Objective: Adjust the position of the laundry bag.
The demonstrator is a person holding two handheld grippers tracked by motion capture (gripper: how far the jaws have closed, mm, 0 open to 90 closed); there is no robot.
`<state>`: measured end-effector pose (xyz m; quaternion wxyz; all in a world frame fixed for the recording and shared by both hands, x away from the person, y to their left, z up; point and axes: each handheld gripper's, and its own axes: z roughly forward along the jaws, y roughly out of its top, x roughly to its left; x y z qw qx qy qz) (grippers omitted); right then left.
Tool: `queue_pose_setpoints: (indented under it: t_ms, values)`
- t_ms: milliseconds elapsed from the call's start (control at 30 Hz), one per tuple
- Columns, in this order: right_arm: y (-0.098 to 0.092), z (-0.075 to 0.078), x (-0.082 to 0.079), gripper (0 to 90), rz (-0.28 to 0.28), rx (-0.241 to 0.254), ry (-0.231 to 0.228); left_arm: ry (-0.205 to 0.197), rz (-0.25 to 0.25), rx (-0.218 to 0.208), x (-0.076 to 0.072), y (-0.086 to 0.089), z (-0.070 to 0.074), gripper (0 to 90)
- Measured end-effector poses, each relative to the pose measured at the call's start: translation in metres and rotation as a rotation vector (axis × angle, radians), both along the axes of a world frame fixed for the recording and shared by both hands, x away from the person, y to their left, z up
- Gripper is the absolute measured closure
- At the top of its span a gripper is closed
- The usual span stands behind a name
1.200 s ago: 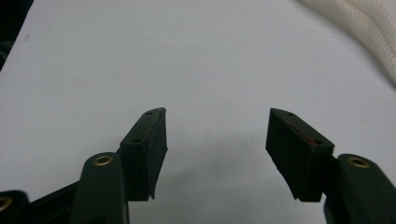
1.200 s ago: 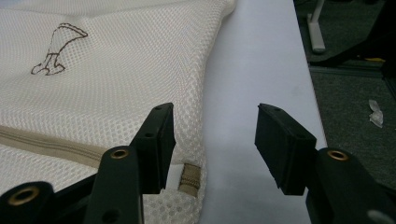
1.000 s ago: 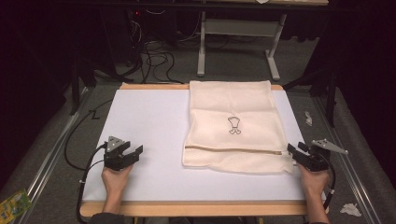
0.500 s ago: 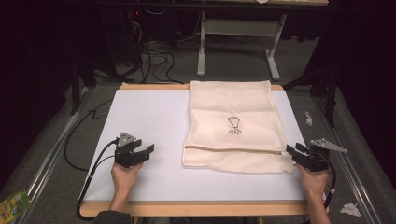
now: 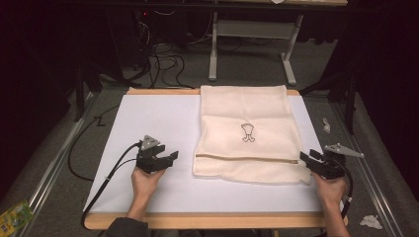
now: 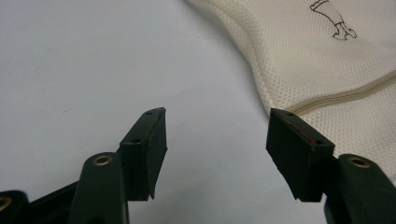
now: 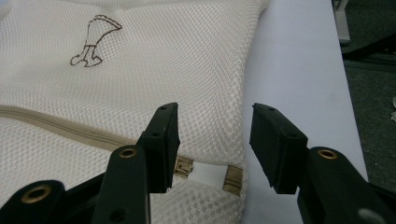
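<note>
- Two grippers in play, we see both with jaws spread and nothing held; left gripper sits on bare white table, right gripper at the near right corner of the mesh bag
- we place the bag on the right half of the table, flat, long axis running away from the person; its zipper runs crosswise near the front edge
- key relation: the right gripper is much nearer; in the right gripper view the zipper end lies just ahead of the jaws, partly behind the left jaw
- the left gripper is well apart from the bag; in the left gripper view the bag edge lies ahead and to the right, zipper line passing beyond the right jaw
- we judge the right hand is placed to grab the zipper end first; the left would have to travel right to hold the fabric
</note>
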<state>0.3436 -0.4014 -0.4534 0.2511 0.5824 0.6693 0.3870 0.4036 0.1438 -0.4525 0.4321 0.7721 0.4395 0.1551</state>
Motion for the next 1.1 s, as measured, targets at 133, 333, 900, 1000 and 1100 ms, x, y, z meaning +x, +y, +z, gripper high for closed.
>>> queue_pose_setpoints:
  t_ms: [133,333,900,1000,1100]
  values:
    - [0.002,0.002,0.002,53.1,0.003,-0.003,0.005,0.001,-0.028,0.006,0.002,-0.015,0.002,38.1]
    - [0.004,0.002,0.005,52.9,0.005,0.001,0.018,0.004,-0.048,0.007,0.005,-0.028,0.004,37.5]
    - [0.006,0.001,0.015,54.6,-0.021,-0.014,0.061,0.067,-0.068,0.005,0.025,-0.061,-0.002,35.7]
    - [0.004,0.000,0.016,54.6,-0.023,-0.017,0.068,0.076,-0.072,-0.002,0.029,-0.069,-0.004,35.5]
    - [0.004,0.000,0.018,54.4,-0.025,-0.019,0.072,0.087,-0.063,-0.012,0.033,-0.069,-0.006,35.5]
